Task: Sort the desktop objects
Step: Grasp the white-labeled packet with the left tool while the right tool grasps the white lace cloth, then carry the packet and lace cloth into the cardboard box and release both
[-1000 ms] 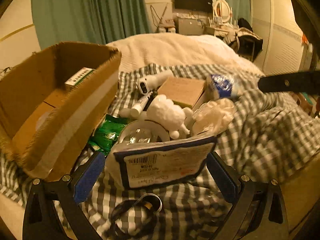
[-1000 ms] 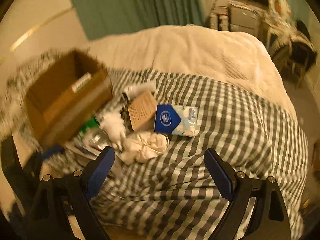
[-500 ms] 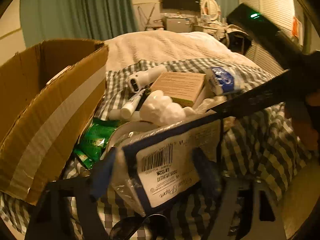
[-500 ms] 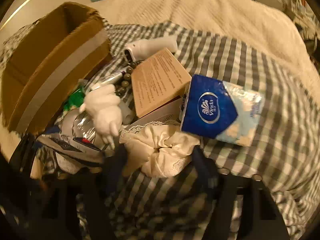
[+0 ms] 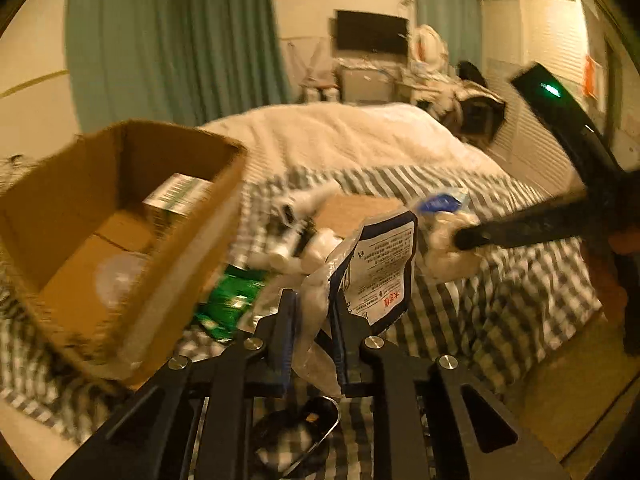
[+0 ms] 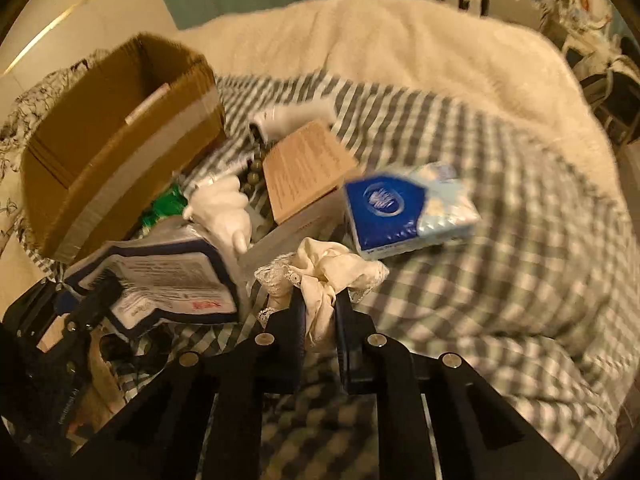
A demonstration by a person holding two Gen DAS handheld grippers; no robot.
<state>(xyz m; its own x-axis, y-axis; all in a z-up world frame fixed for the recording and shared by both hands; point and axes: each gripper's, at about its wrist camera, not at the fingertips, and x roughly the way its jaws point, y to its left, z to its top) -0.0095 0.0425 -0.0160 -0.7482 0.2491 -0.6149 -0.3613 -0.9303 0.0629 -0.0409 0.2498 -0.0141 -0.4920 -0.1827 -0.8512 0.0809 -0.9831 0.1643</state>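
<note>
Bed: I work over a checked blanket (image 6: 500,216) with a white duvet (image 6: 400,48) behind it; every loose item lies on the checks.
Cardboard box: the box (image 5: 120,232) sits at my left, open side up, and I judge it the sorting target. Inside I see 1 small green-and-white carton (image 5: 176,194) and a pale round thing too blurred to name.
Progress: early, I judge. 1 or 2 things are boxed, 2 are in my grips, and the pile beside the box is mostly untouched.
Left gripper: my left gripper (image 5: 312,320) is clamped on a clear pouch with a dark-edged printed label (image 5: 380,264), lifted off the blanket, just right of the box rim.
Right gripper: my right gripper (image 6: 320,320) is pinched on a cream lace cloth (image 6: 324,276), low over the blanket near the pile.
Left to sort: blue tissue pack (image 6: 404,212), brown flat box (image 6: 304,168), white plush toy (image 6: 224,208), white handheld device (image 6: 292,116), green packets (image 5: 232,300), dark beads (image 6: 252,178).
In the way: the near box wall stands between the pouch and the box floor, so I must go up and over. My 2 tools sit close together and could cross.
Underfoot: dark sunglasses (image 5: 296,432) lie on the blanket right below my left jaws.
</note>
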